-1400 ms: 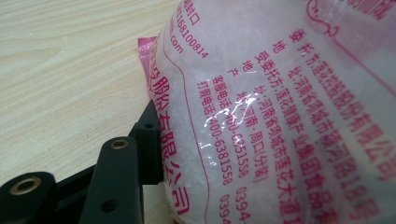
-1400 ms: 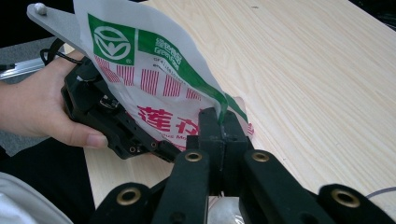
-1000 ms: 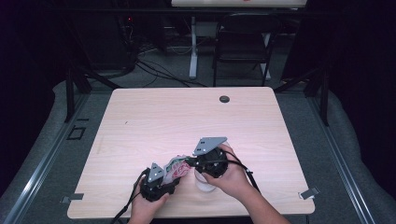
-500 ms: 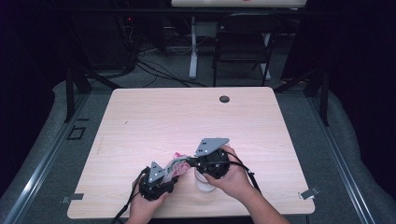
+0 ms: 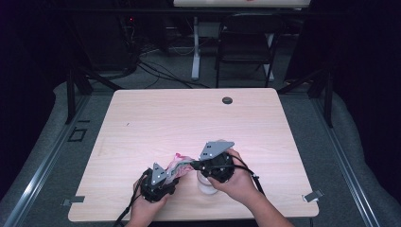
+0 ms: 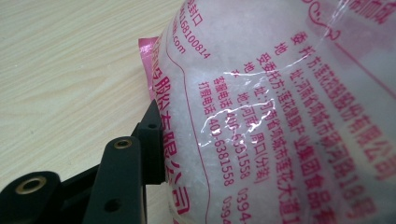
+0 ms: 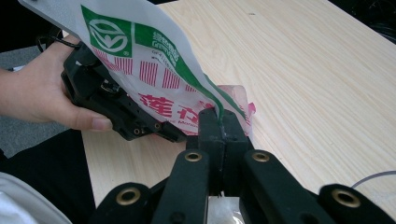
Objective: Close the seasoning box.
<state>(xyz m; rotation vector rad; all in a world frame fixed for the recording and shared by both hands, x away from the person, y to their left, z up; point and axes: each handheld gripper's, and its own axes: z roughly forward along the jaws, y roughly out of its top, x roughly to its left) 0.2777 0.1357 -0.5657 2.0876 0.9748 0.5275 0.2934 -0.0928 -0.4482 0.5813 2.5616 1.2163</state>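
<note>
Jaws of right gripper [image 7: 219, 123] pinching bag [image 7: 154, 60] edge, open table [image 7: 327, 70] beyond

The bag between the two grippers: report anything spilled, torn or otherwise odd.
No spill or tear shows. The bag of white grains is held off the table, with the right gripper pinching its thin edge and the left gripper at its full body. A clear cup stands below it.
</note>
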